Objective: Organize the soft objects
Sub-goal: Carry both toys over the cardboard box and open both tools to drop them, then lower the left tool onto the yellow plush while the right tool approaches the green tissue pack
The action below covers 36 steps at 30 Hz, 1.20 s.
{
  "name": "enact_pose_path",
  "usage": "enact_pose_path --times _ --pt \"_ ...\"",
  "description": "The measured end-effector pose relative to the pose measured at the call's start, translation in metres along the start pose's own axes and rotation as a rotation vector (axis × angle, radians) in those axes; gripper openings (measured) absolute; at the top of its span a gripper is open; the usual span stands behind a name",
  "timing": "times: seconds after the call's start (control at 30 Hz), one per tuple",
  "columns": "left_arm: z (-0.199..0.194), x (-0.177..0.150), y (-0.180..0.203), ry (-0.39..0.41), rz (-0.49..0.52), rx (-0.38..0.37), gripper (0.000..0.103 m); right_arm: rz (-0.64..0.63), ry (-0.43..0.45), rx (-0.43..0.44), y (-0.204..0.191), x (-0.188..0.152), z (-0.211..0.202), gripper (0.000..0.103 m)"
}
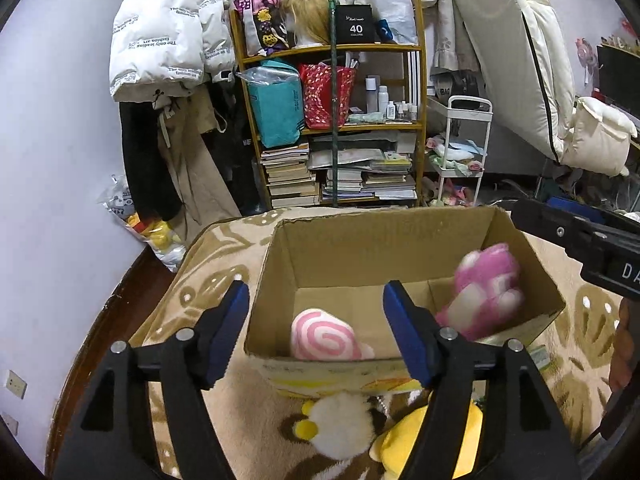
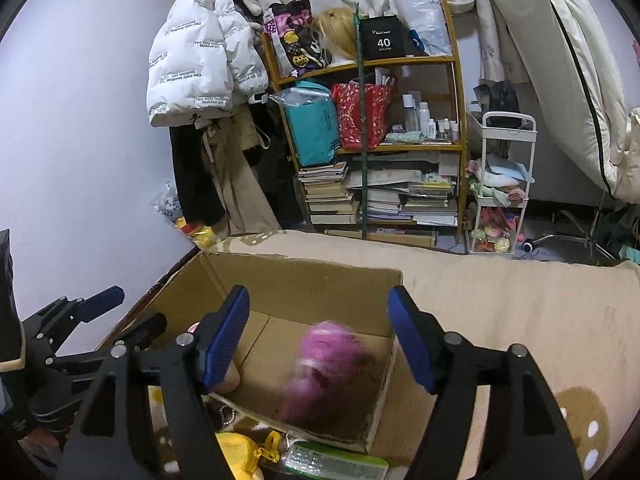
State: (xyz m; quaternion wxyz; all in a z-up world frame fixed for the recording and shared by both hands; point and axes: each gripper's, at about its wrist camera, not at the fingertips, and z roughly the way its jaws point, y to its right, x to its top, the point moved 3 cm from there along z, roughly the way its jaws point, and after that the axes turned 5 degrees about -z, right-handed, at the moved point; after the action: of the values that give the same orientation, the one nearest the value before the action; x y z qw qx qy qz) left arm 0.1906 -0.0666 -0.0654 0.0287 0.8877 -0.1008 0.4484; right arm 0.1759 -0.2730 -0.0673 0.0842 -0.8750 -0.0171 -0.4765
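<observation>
Left wrist: both tools spread, empty. Yellow plush [image 1: 404, 444] at 6 o'clock below box [image 1: 400, 248]: light, squashy; pinch mid-body.

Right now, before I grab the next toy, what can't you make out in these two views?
- Pink plush in the cardboard box: motion-blurred in both views, shape unclear.
- Yellow plush: left wrist view, half hidden behind the left gripper.
- Swirl plush: bottom hidden by the box's near wall.
- Green packet: right wrist view, cut off by the bottom edge.

Both the left gripper [image 1: 316, 334] and right gripper [image 2: 318, 336] show black frames, blue ridged pads, silver pivot screws, and perhaps white lettering.
</observation>
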Motion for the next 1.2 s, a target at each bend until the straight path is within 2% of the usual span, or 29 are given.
enact_pose_path --times 0.17,0.23,0.33,0.43,0.7,0.97,1.2 --pt "-0.019 0.0 -0.004 -0.018 -0.028 -0.021 0.082 -0.043 0.0 -0.013 -0.009 -0.002 -0.015 0.085" --pt "-0.029 -0.001 -0.003 -0.015 -0.023 -0.013 0.083 -0.059 0.004 -0.024 -0.011 -0.003 -0.024 0.091" --pt "-0.045 -0.002 -0.001 -0.016 -0.015 0.006 0.089 -0.065 0.006 -0.023 -0.014 -0.004 -0.035 0.092" --pt "-0.062 -0.002 0.001 -0.008 -0.025 0.016 0.095 -0.068 -0.002 -0.02 -0.016 -0.007 -0.047 0.1" --pt "-0.091 -0.014 0.005 -0.028 -0.037 0.022 0.097 -0.095 -0.027 -0.03 -0.022 -0.018 -0.076 0.102" --pt "-0.102 -0.034 0.013 -0.064 -0.009 0.021 0.097 -0.06 -0.046 -0.038 -0.019 -0.029 -0.097 0.103" --pt "-0.102 -0.044 0.016 -0.076 -0.003 0.03 0.097 -0.031 -0.09 -0.057 -0.013 -0.045 -0.098 0.103"
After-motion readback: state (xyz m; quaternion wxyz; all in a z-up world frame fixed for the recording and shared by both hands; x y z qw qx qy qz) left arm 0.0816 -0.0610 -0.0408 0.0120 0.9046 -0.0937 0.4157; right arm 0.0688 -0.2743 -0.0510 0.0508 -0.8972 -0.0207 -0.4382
